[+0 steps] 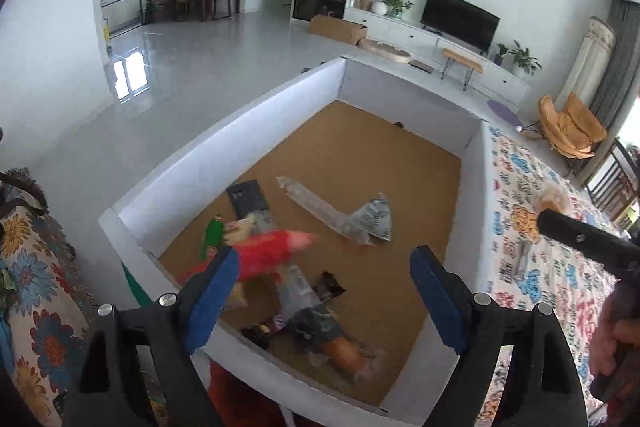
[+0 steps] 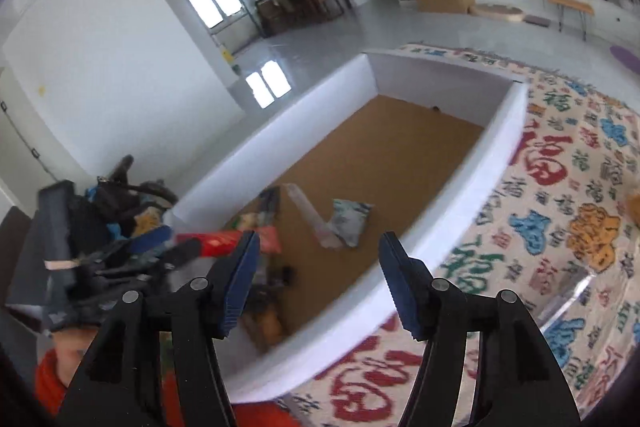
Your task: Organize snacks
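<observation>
A white box (image 1: 224,131) with a brown floor holds several snacks. A red snack packet (image 1: 272,251), blurred, is just off my left gripper's left finger over the box's near left corner. My left gripper (image 1: 324,291) is open above the box. Also inside lie a grey printed pouch (image 1: 370,223), a clear long wrapper (image 1: 308,199), a dark packet (image 1: 248,197), a green packet (image 1: 212,235) and an orange-filled wrapper (image 1: 344,351). My right gripper (image 2: 318,281) is open and empty over the box's near wall (image 2: 360,311); the red packet (image 2: 216,243) and the left gripper (image 2: 132,259) show at its left.
The box stands on a patterned cloth (image 2: 560,227) that covers the table to the right. A wrapped bun-like snack (image 1: 552,201) lies on that cloth near the right gripper's body (image 1: 588,239). A floral cushion (image 1: 36,287) is at the left.
</observation>
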The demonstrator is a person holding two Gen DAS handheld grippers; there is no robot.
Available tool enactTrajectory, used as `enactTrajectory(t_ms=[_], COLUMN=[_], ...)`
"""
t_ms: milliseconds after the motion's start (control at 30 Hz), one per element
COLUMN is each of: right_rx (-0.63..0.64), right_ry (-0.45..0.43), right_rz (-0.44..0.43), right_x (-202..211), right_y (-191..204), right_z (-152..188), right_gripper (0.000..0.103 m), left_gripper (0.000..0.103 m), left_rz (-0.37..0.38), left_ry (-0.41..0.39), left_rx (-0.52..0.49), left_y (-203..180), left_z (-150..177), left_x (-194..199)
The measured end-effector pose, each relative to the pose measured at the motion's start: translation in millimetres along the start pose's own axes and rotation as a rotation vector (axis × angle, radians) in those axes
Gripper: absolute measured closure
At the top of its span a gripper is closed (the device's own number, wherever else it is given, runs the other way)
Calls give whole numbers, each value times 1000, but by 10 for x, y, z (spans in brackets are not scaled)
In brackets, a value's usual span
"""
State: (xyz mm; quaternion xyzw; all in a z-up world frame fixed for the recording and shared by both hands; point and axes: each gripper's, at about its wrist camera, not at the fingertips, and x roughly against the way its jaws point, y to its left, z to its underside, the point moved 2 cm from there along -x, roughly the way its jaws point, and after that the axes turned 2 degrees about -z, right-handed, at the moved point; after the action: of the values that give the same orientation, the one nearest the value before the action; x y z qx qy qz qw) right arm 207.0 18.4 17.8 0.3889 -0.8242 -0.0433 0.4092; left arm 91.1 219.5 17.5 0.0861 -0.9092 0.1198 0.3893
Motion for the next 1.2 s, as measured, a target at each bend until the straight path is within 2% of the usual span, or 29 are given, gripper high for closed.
enactTrajectory(t_ms=[67, 133, 200, 267, 333, 433, 500, 567, 733, 800, 900, 933, 1200], right_rx=[9, 18, 3, -43, -90, -149, -184, -223, -244, -261, -265, -263, -262], right_ry=[-20, -31, -8, 27, 31, 17, 11, -26, -22, -27, -29, -28, -27], right_rz=[121, 276, 427, 539, 630, 728, 759, 735, 753, 735, 731, 733, 738], right_x=[184, 372, 562, 753, 976, 1264, 1366, 1462, 1435, 1442, 1452, 1457, 1463], right_y=[-391, -834, -1296, -1740, -2092, -2454, -2588, -2643, -2695, -2728, -2749, -2754, -2761], right_z=[222, 477, 775, 1052, 1318, 1613, 1778, 1863, 1827, 1855, 1869, 1875, 1888], right_gripper=[32, 32, 32, 32, 32, 32, 32, 24, 19, 18, 18, 17, 17], left_gripper=[16, 13, 5, 3, 3, 3, 3, 3, 3, 3, 3, 3, 0], left_rz=[96, 191, 267, 337, 373, 334, 302, 273, 202, 183, 149, 137, 134], left_ry=[-10, -16, -15, 4, 37, 70, 92, 105, 108, 111, 150, 140, 145], left_rx=[-31, -89, -157, -220, -274, -352, -387, -409, -425, -420, -413, -421, -423], left_y=[-319, -726, -1149, -1534, -1867, -2237, -2417, -2557, -2687, -2667, -2607, -2608, -2610], left_z=[66, 157, 266, 416, 565, 824, 953, 1071, 1292, 1381, 1531, 1537, 1557], left_x=[140, 246, 330, 337, 267, -4, -220, -430, -781, -883, -1016, -1010, -1027])
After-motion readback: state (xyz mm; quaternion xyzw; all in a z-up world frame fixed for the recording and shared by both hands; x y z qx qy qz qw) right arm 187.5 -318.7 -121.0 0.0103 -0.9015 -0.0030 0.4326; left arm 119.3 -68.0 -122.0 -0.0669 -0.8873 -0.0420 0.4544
